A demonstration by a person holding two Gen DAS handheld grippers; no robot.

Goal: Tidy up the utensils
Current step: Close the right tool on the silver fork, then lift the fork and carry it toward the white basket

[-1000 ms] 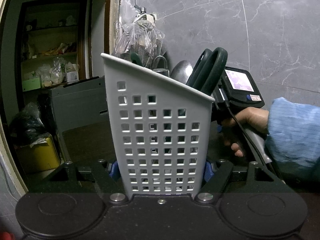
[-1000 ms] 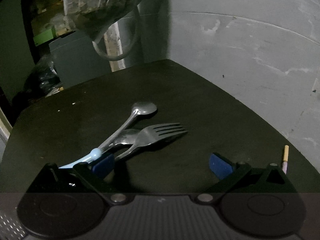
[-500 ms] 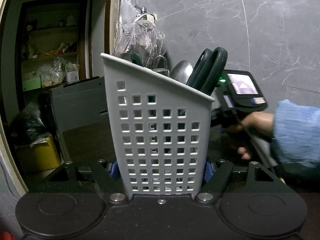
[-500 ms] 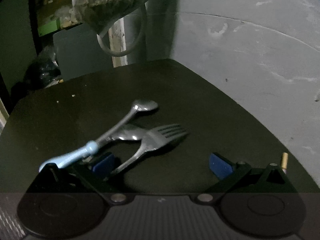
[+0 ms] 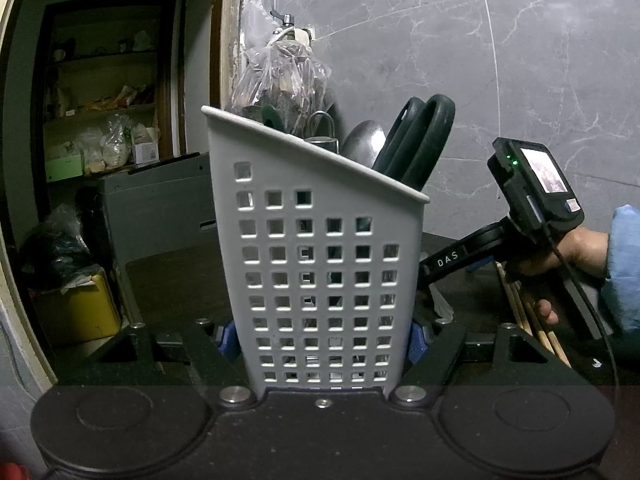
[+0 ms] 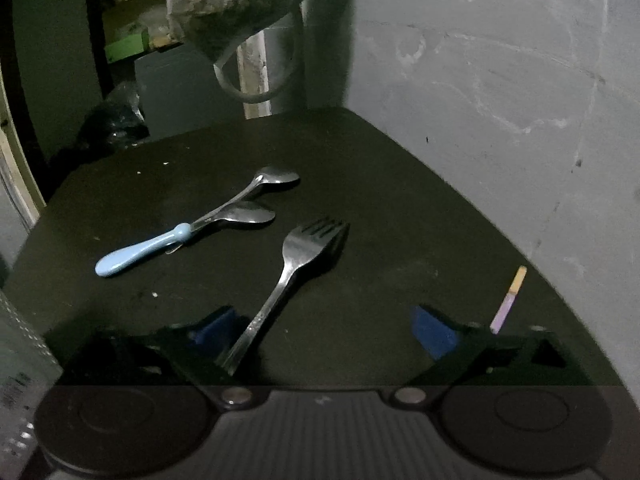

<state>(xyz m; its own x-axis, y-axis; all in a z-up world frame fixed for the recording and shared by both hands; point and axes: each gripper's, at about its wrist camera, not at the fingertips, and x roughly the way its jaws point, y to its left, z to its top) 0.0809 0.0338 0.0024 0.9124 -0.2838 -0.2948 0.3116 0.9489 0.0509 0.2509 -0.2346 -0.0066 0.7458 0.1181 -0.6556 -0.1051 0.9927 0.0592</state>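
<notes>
My left gripper (image 5: 320,336) is shut on a white perforated utensil holder (image 5: 320,264), its blue pads pressing both side walls. Dark scissors handles (image 5: 420,140) and a spoon bowl (image 5: 366,140) stick out of its top. On the dark table lies a steel fork (image 6: 298,256), its handle end between the jaws of my right gripper (image 6: 324,330), close to the left fingertip (image 6: 216,326). Those jaws are closing, and the pads do not press the fork. Left of it lie a blue-handled spoon (image 6: 140,250) and a steel spoon (image 6: 248,216).
A pink and tan stick (image 6: 508,300) lies by the right fingertip. Chopsticks (image 5: 532,320) lie under the person's hand (image 5: 560,256). A plastic bag (image 6: 236,4) hangs over the table's far edge. The grey marble wall (image 6: 500,100) runs along the right.
My right gripper has moved right and rolled. The fork handle, earlier outside the left finger with the spoons, now lies between the jaws. The left gripper and holder have not moved.
</notes>
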